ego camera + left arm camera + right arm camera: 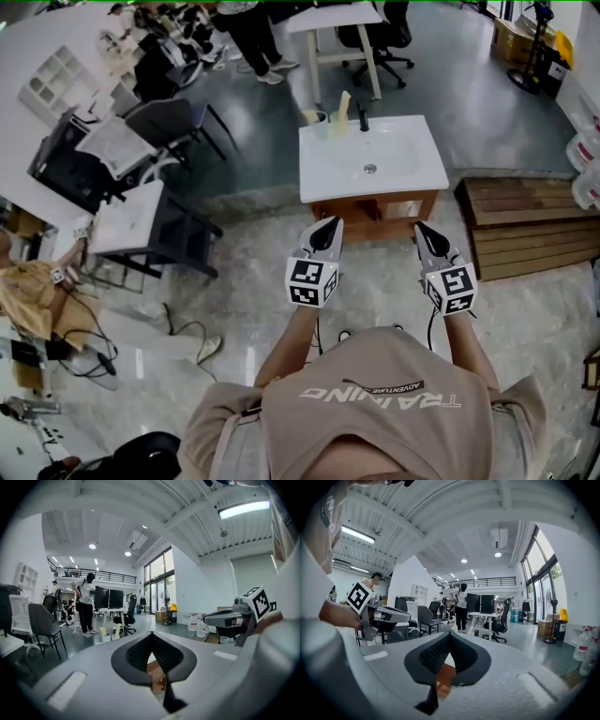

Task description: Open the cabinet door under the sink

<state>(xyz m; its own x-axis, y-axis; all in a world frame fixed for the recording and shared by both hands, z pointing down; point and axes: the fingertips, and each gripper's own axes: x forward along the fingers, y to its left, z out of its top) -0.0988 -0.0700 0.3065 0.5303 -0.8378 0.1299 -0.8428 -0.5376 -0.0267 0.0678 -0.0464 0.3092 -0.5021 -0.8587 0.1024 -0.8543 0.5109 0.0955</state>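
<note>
The person is standing in front of the sink (370, 159), holding both grippers out level toward it. The left gripper (330, 226) is hovering just off the counter's (319, 183) front edge, near its left corner, and the right gripper (422, 228) is hovering off the same edge near the right corner; neither is touching anything. The cabinet door (352, 208) is sitting under the counter's front edge, between and just beyond the two sets of tips, and it is showing too steeply from above to tell whether it is flush or ajar. In the left gripper view, the left gripper (151, 635) is keeping its jaws clenched, tips meeting with nothing caught between them, and brown wood of the cabinet (157, 677) is showing through the gap lower down. In the right gripper view, the right gripper (449, 634) is likewise clenched and empty, with the same wood (443, 679) showing below its tips. A faucet (362, 118) is standing at the counter's back edge, and cups (323, 120) are sitting at its back left corner. A wooden pallet (530, 225) is lying on the floor just right of the cabinet.
</note>
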